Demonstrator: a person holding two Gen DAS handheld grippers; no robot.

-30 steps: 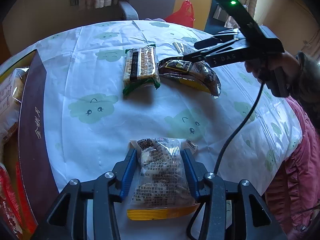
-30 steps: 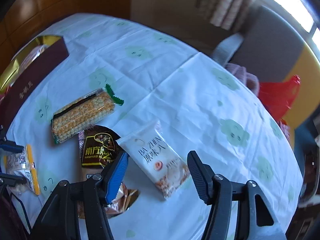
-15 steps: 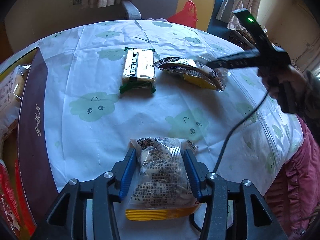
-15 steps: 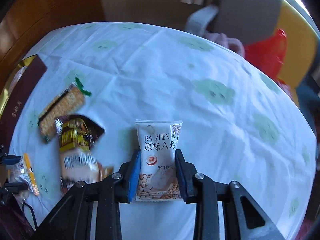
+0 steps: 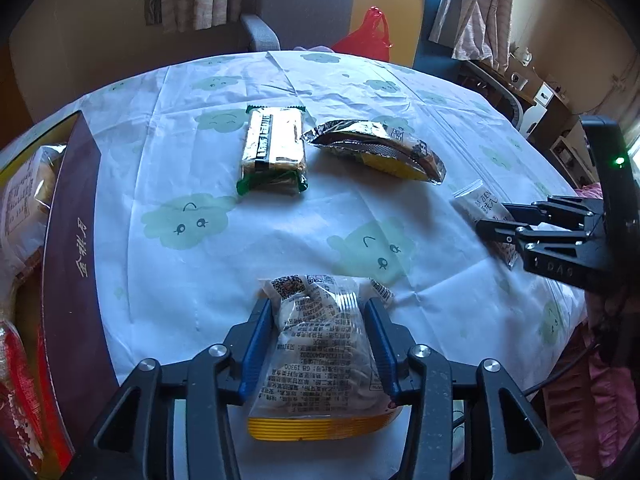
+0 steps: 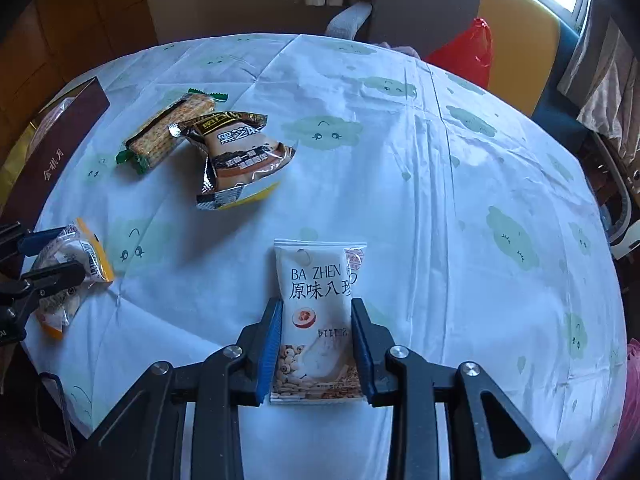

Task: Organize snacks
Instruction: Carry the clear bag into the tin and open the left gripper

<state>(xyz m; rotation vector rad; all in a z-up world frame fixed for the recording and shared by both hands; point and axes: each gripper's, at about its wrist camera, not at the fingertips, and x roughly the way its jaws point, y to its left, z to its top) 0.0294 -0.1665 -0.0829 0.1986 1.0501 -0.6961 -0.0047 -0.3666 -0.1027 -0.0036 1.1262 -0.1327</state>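
Observation:
My left gripper (image 5: 318,304) has a clear snack packet (image 5: 324,356) with a yellow end between its blue pads (image 5: 256,336); the jaws are closing and press on its sides. In the right wrist view that packet (image 6: 86,258) shows at the left edge. My right gripper (image 6: 316,304) is shut on a white "BA ZHEN" packet (image 6: 318,280), just over the tablecloth. From the left wrist view this packet (image 5: 478,204) sits at the right, in the right gripper (image 5: 492,220). A cracker pack (image 5: 274,148) and a dark foil pack (image 5: 376,148) lie side by side mid-table.
A dark brown gift box (image 5: 68,240) with more packets inside stands along the left table edge. The round table wears a white cloth with green clouds (image 6: 440,200). A chair and a red bag (image 5: 366,36) stand behind the table.
The right gripper closed on the white packet and carried it rightward, away from the dark foil pack, rolling as it went. The left gripper stayed in place on its clear packet.

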